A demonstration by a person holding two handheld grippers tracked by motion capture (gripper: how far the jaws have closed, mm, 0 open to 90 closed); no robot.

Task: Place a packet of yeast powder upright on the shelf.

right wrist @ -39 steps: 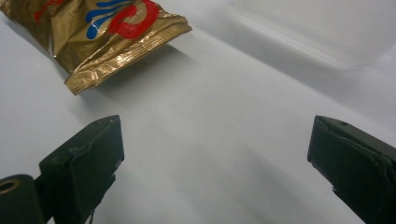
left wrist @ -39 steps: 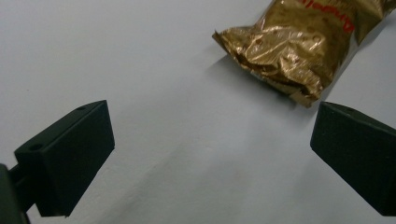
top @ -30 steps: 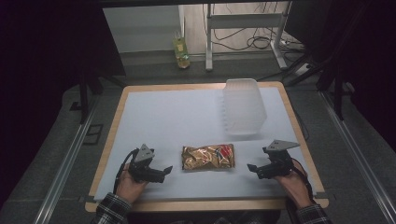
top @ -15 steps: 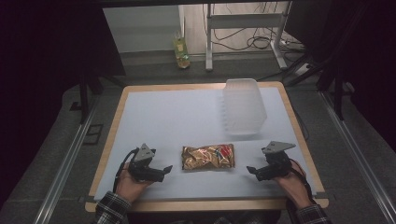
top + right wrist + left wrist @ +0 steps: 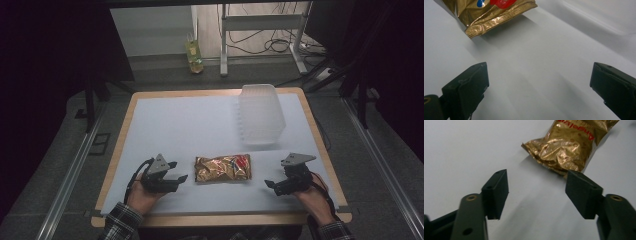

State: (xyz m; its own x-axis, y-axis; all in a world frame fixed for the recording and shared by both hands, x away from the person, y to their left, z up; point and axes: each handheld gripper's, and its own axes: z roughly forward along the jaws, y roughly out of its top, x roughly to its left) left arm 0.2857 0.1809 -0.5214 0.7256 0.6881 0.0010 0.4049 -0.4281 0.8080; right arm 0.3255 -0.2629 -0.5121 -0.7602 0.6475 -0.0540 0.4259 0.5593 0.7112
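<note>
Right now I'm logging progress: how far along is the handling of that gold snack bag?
Barely begun. The gold snack bag lies flat on the white mat, untouched. The left gripper, jaws just narrowing around nothing, and the open right gripper flank it. Gripping remains; the clear tub waits beyond.

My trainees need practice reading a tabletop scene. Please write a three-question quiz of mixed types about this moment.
1. True or false: the gold snack bag lies between the left gripper and the right gripper.
2. Which is held? A) bag B) clear plastic container C) nothing
3. Fill in: the container stands at the white mat's far ____ side.

Key: 1 true; 2 C; 3 right.
</note>
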